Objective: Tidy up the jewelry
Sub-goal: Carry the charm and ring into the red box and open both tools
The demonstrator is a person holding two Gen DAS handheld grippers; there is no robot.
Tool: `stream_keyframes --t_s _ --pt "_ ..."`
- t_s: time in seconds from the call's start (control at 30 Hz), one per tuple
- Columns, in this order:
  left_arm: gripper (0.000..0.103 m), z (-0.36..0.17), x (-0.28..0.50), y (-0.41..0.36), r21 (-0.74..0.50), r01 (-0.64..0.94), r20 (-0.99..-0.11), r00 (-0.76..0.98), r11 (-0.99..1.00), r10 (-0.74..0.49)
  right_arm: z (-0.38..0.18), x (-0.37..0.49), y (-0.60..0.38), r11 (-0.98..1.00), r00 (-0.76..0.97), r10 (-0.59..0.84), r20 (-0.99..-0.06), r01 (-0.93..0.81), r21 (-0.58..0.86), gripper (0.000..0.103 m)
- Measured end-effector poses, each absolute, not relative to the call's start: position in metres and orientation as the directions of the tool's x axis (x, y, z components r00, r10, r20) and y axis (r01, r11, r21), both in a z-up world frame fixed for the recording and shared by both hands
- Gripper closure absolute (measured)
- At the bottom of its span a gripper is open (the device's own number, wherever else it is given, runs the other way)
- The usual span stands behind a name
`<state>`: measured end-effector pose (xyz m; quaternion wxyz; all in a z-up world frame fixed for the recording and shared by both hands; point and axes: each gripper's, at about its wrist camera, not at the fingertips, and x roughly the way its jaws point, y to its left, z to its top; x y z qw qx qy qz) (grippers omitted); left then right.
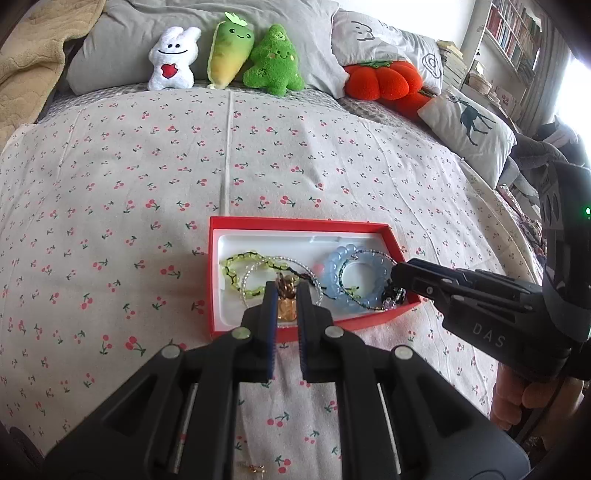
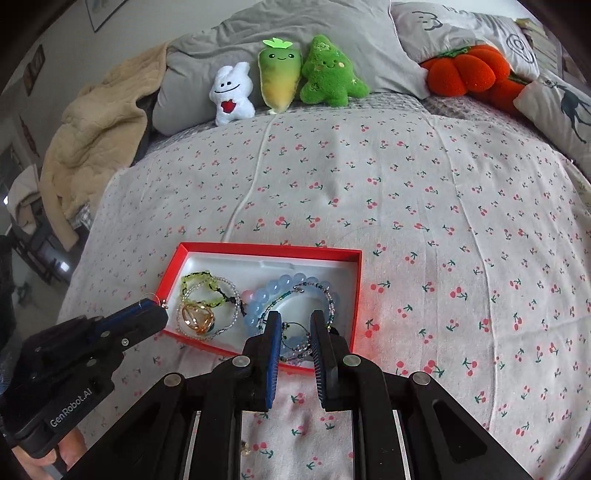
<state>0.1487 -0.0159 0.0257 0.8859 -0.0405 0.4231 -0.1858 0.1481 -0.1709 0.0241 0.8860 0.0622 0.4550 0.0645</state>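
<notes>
You are working over a bed (image 2: 424,206) spread with a cherry-print sheet; a tan quilted blanket (image 2: 96,129) is bunching at the far left, plush toys (image 2: 280,77) are leaning on grey pillows (image 1: 122,44), and bookshelves (image 1: 513,33) are standing far right. Your left gripper (image 1: 287,291) is hovering with a small gap over the amber pendant (image 2: 197,319). The shallow red box (image 2: 354,291) is holding beaded bracelets (image 1: 356,277), glossy and round. Your right gripper (image 2: 294,319) is gaping over the near right corner's beads.
</notes>
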Motion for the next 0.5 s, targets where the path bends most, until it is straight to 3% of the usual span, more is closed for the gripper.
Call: stream_keyframes --t_s 0.3,0.5 --pt "0.090 0.016 0.163 -0.020 -0.221 0.291 -0.734 0.578 0.931 -0.356 0.013 0.156 -0.174 0.987 0.564 0.157 -0.811 -0.051 0.155 0.086" --pt "0.070 0.022 0.158 -0.016 -0.204 0.284 -0.733 0.591 0.937 -0.338 0.013 0.157 -0.174 0.987 0.570 0.154 -0.807 -0.045 0.157 0.085"
